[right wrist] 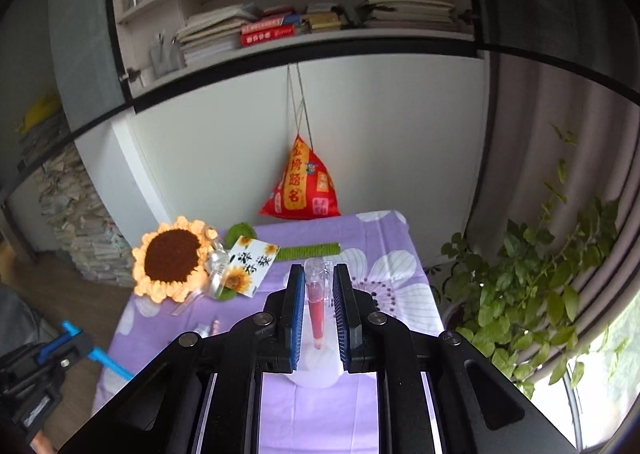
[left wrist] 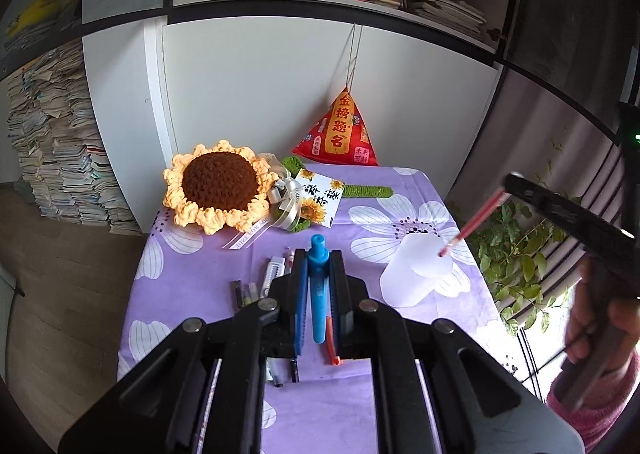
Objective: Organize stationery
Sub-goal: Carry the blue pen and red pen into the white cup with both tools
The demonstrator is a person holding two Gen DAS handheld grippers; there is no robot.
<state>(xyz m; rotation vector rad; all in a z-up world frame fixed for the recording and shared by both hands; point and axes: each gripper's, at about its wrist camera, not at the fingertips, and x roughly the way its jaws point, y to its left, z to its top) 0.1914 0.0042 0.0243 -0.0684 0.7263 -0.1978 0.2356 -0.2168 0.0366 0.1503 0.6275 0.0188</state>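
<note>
My left gripper (left wrist: pixel 318 262) is shut on a blue pen (left wrist: pixel 319 294) and holds it above the purple flowered tablecloth (left wrist: pixel 200 274). Under it lie several pens (left wrist: pixel 276 274) and an orange pen (left wrist: pixel 331 342). My right gripper (right wrist: pixel 318 282) is shut on a clear pen with red ink (right wrist: pixel 316 310), tip down over the white cup (right wrist: pixel 316 368). In the left wrist view the red pen (left wrist: pixel 472 224) slants into the mouth of the white cup (left wrist: pixel 416 270) at the right.
A crocheted sunflower (left wrist: pixel 218 186) with a card (left wrist: pixel 320 198) and green stem lies at the table's back. A red triangular pouch (left wrist: pixel 340 134) hangs against the white cabinet. A leafy plant (right wrist: pixel 532 286) stands right of the table. Stacked books (left wrist: pixel 60 150) stand at the left.
</note>
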